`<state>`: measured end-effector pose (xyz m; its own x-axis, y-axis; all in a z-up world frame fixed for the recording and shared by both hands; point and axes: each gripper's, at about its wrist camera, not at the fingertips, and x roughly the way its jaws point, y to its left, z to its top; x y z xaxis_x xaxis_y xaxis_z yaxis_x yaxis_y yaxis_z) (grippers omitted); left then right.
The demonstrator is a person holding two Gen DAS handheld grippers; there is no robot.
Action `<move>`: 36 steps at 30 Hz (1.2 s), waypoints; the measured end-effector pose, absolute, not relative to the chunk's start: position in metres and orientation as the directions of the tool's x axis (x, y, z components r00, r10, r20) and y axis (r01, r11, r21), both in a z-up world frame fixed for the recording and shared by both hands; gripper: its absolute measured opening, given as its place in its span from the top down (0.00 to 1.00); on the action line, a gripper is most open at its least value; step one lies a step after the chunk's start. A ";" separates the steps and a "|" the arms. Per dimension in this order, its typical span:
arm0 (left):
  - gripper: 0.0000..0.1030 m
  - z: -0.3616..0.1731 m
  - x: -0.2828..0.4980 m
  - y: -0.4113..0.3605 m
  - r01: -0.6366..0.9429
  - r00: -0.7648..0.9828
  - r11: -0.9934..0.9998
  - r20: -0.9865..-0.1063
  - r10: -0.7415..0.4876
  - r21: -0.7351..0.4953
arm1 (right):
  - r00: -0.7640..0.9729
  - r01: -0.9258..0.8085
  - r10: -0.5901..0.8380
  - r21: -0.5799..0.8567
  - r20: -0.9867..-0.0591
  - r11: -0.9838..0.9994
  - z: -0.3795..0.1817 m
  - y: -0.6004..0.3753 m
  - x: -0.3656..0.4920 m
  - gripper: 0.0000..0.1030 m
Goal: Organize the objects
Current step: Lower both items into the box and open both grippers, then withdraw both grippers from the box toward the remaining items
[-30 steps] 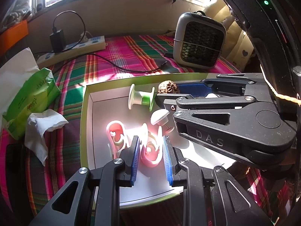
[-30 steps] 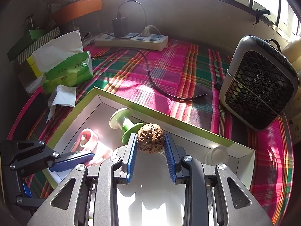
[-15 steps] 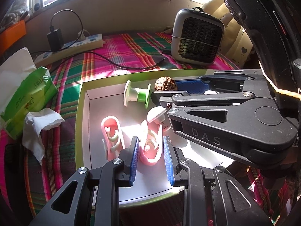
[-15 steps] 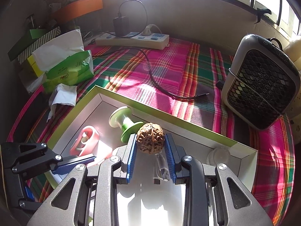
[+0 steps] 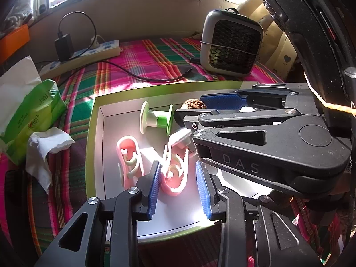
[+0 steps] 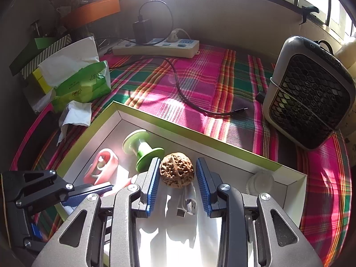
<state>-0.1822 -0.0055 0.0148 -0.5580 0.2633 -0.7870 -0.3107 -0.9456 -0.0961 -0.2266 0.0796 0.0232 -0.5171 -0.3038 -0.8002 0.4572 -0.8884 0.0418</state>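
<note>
A green-rimmed white tray (image 5: 92,133) holds small items. My left gripper (image 5: 177,165) straddles a pink toy slipper (image 5: 175,174); its jaws are opening, with a gap at each blue pad. The second pink slipper (image 5: 129,160) lies just left of it. My right gripper (image 6: 178,164) straddles a brown walnut (image 6: 176,173) resting on the tray floor; its jaws are opening too, and the right pad stands clear of the shell. A green spool (image 6: 142,149) lies left of the walnut. In the left wrist view the right gripper's body hides the tray's right half.
A small fan heater (image 6: 309,93) stands at the right on the plaid cloth. A power strip (image 6: 155,47) with a black cable lies at the back. A green tissue pack (image 6: 82,84) and crumpled tissue (image 6: 75,115) sit left. A clear cap (image 6: 260,181) sits in the tray corner.
Both grippers' jaws have widened. The left pads have come off the pink slipper and the right pads off the walnut. Neither hand has shifted.
</note>
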 end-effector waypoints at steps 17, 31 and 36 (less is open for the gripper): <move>0.68 0.017 -0.180 -0.007 -0.307 -0.563 -0.947 -0.783 0.264 -0.099 | -0.527 0.439 -0.316 0.066 -0.789 -0.896 0.026 0.084 -0.223 0.57; 0.63 0.031 -0.163 -0.015 -0.282 -0.588 -0.954 -0.766 0.258 -0.105 | -0.560 0.410 -0.313 0.072 -0.767 -0.909 0.038 0.090 -0.205 0.56; 0.63 0.037 -0.155 -0.019 -0.279 -0.599 -0.953 -0.755 0.266 -0.115 | -0.580 0.388 -0.310 0.079 -0.753 -0.918 0.046 0.097 -0.194 0.55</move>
